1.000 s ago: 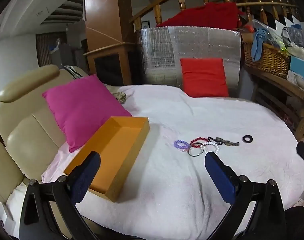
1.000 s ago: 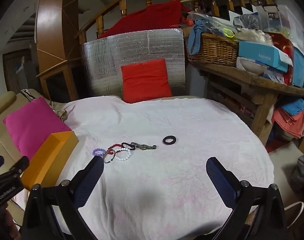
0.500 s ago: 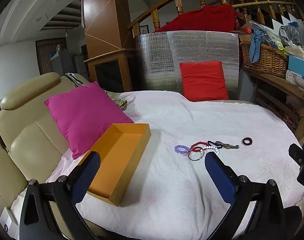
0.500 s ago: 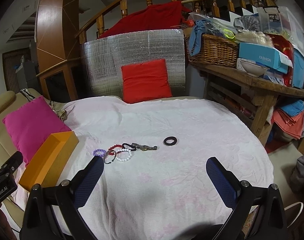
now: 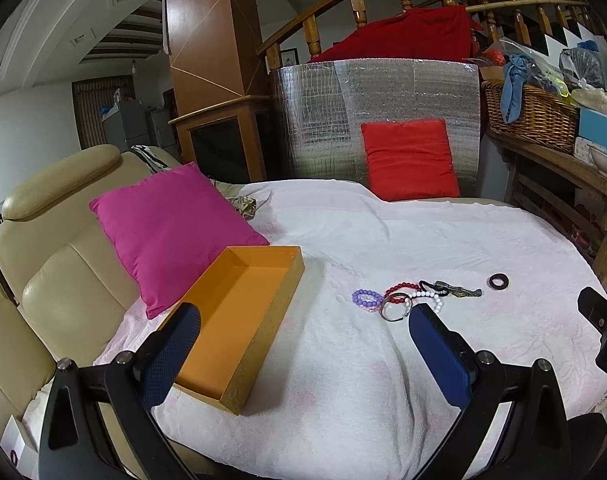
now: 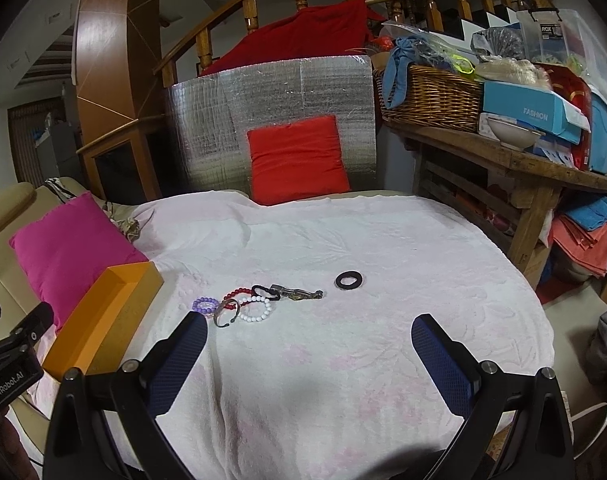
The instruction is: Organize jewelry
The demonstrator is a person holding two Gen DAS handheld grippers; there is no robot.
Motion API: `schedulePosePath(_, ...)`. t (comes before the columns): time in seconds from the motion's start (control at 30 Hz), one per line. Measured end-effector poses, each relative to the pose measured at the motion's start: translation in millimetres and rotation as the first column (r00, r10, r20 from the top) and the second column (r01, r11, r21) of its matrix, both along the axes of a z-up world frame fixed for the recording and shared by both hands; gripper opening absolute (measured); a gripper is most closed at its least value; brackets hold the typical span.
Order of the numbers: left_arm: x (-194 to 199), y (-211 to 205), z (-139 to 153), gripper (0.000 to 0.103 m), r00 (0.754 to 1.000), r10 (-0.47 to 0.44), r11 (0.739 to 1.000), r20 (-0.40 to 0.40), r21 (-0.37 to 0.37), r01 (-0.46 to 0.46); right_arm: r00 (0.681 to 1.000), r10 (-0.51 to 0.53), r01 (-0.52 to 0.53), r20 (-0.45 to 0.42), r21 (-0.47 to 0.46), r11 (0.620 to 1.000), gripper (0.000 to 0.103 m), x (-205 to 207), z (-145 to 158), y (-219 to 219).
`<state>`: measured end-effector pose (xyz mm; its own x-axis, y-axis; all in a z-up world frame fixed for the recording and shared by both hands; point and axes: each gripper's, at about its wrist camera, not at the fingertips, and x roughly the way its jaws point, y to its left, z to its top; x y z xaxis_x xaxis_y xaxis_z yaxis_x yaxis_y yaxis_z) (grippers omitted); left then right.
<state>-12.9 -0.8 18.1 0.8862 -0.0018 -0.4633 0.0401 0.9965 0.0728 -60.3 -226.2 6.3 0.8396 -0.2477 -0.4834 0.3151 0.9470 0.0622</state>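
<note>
An open orange box (image 5: 243, 312) lies at the left on a white cloth (image 5: 363, 360); it also shows in the right wrist view (image 6: 103, 320). Right of it lies a cluster of jewelry: a purple bead bracelet (image 5: 366, 297), a red bead bracelet (image 5: 401, 289), a white bead bracelet (image 6: 256, 309), a metal bangle (image 6: 226, 312), a black clasp with a chain (image 6: 291, 292). A dark ring (image 6: 349, 280) lies apart to the right. My left gripper (image 5: 303, 344) is open and empty, near the box. My right gripper (image 6: 307, 352) is open and empty, short of the jewelry.
A pink pillow (image 5: 171, 228) leans on a beige sofa (image 5: 43, 264) at the left. A red cushion (image 6: 297, 160) stands against a silver foil panel (image 6: 271, 112) at the back. A wooden shelf (image 6: 523, 168) with a wicker basket (image 6: 431, 98) stands at the right.
Both grippers have pulled back and tilted up slightly, so the jewelry sits a little farther off. The right gripper's body has come into the left wrist view at the right edge. Nothing was grasped.
</note>
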Motion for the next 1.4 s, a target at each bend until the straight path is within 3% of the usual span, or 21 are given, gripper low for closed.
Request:
schedulePosePath(0.63, 30.7, -4.0, -12.2, 0.103, 0.999, 0.021, 0.999, -0.036, 0.036, -0.02, 1.0, 0.017, -0.017, 0.005, 0.013, 1.0, 0.103, 36.6, -3.6, -2.8)
schedulePosePath(0.87, 61.0, -5.1, -32.5, 0.103, 0.995, 0.021, 0.998, -0.097, 0.058, -0.016, 1.0, 0.018, -0.017, -0.02, 0.055, 0.998, 0.103, 58.5, -24.1, -21.7)
schedulePosePath(1.03, 93.7, -14.0, -63.0, 0.103, 0.989, -0.04, 0.999, -0.139, 0.027, 0.044, 0.997, 0.057, -0.049, -0.057, 0.139, 0.989, 0.103, 88.3, -53.0, -44.5)
schedulePosePath(1.13, 119.1, -26.1, -88.5, 0.103, 0.979, -0.11, 0.994, -0.171, -0.001, 0.111, 0.986, 0.139, -0.115, -0.089, 0.236, 0.965, 0.103, 116.9, -76.4, -59.1)
schedulePosePath(1.23, 149.3, -43.2, -119.5, 0.103, 0.947, -0.194, 0.981, -0.257, -0.045, 0.189, 0.973, 0.205, -0.157, -0.105, 0.352, 0.923, 0.101, 146.0, -101.6, -77.0)
schedulePosePath(1.4, 180.3, -76.5, -149.4, 0.103, 0.9, -0.299, 0.954, -0.317, -0.097, 0.283, 0.964, 0.222, -0.132, -0.144, 0.465, 0.875, 0.076, 187.6, -133.6, -111.0)
